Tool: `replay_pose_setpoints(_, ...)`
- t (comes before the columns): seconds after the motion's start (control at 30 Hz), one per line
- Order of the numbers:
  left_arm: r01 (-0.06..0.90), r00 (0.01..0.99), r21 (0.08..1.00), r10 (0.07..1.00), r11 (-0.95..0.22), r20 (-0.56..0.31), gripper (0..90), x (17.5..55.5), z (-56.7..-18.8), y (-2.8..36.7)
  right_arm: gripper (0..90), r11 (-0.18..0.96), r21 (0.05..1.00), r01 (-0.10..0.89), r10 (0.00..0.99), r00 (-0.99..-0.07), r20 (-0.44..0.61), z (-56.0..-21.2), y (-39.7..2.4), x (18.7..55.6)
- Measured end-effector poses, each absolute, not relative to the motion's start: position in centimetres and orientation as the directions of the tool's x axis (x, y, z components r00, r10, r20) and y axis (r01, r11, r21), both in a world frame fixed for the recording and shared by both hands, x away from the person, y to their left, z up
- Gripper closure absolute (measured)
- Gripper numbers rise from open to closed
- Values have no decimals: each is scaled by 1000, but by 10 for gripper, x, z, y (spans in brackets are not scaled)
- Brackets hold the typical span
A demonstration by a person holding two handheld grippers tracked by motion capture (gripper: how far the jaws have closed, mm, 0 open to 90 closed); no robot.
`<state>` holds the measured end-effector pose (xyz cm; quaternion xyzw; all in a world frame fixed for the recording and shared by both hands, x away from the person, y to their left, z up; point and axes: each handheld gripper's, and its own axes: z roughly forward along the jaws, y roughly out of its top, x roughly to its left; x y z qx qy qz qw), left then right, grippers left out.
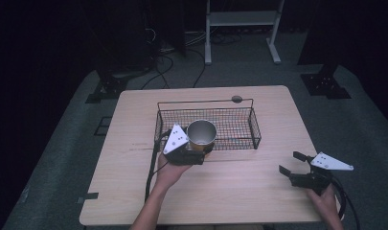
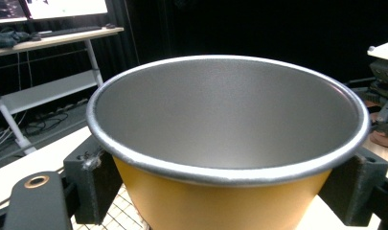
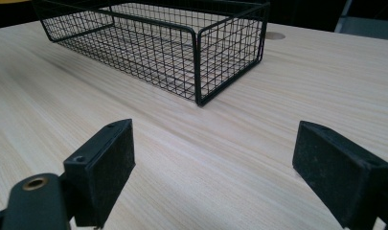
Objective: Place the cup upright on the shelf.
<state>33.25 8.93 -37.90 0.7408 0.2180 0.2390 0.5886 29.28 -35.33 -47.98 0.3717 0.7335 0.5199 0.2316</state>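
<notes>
A yellow cup with a silver inside hangs over the near left edge of the black wire basket. My left gripper is shut on the cup. Up close the cup sits between the two black pads, upright, its silver rim wide toward the camera. My right gripper rests near the table's right edge, open, with nothing between its fingers. From its own camera the right gripper looks across bare wood at the basket.
The light wooden table has free room in front of and beside the basket. A cable trails from the left gripper toward the front edge. A white stand and dark floor equipment lie beyond the table.
</notes>
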Motion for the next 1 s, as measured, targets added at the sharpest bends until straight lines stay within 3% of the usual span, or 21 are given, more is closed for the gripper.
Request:
replay_pose_setpoints(0.5,15,782,971,608,-237,136,144,356,-362,81,133,177,935,308,786,-616,54,-480,-353,293)
replay_pose_setpoints(1.0,47,784,974,613,-222,102,143,384,-354,76,133,184,936,300,784,-619,44,-480,-353,293)
